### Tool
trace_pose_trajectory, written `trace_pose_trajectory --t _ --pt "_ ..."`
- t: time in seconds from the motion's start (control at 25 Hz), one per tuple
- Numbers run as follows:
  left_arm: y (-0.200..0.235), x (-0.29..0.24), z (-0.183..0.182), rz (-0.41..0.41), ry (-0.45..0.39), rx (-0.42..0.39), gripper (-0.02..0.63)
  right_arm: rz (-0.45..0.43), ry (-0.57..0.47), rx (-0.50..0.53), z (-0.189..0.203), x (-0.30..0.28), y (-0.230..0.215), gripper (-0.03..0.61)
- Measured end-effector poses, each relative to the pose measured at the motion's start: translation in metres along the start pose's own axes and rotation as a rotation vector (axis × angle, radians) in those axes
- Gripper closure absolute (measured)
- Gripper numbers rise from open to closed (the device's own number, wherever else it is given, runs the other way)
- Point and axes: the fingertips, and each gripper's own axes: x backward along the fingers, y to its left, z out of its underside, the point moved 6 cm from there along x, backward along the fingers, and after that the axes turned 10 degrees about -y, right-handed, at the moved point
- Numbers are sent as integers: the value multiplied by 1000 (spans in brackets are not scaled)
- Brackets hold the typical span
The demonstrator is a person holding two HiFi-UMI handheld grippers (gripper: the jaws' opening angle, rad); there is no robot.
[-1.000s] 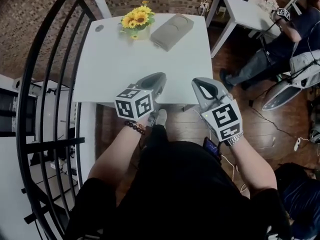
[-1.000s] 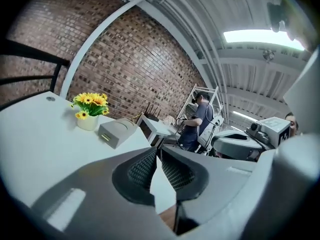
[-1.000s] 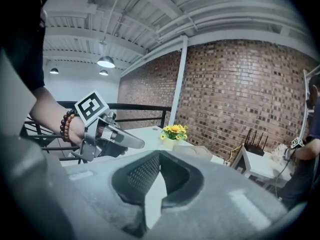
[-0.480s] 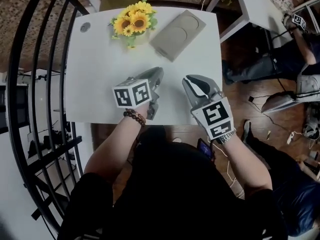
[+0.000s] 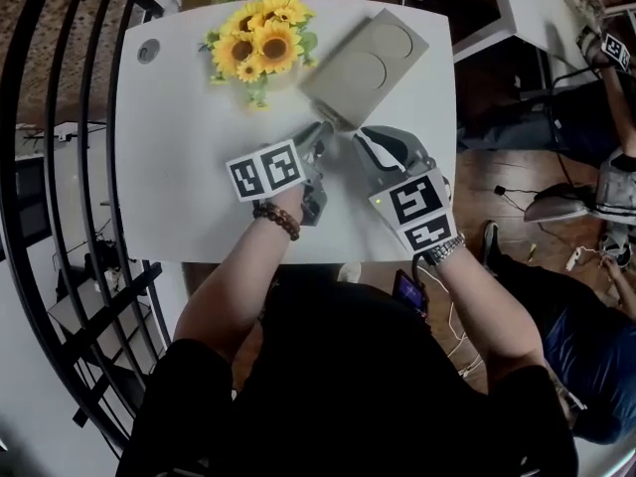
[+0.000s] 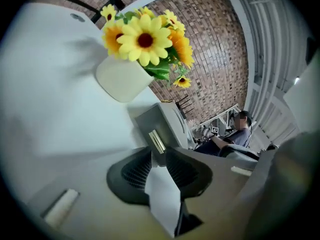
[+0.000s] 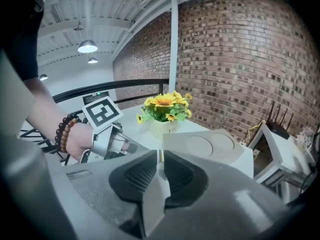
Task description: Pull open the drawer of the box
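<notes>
A grey-beige box with two round marks on its lid lies slantwise on the white table. Its near end is the drawer front, which carries a small brass handle. My left gripper is shut, its tips right in front of that handle; I cannot tell whether they touch it. My right gripper is shut too and sits beside the left one, just short of the box's near corner. In the right gripper view the handle shows just past the right gripper.
A pale pot of sunflowers stands just left of the box, close to the left gripper. A small round cap sits in the table's far left corner. A black railing runs along the left. A seated person is at the far right.
Both grippers have moved forward across the table, from its near edge up to the near end of the box. Both stayed shut.
</notes>
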Motion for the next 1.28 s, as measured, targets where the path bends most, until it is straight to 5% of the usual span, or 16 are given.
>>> trace_pose_trajectory --t 0.44,0.72,1.28 --pt "9 -21 -3 56 -14 149 503 -1 33 -28 8 -20 -10 548" --pt "12 -22 -3 73 -4 208 552 7 33 -38 7 -19 -7 548" --pt "20 27 7 -1 -18 202 554 -2 -16 -34 -1 10 15 548"
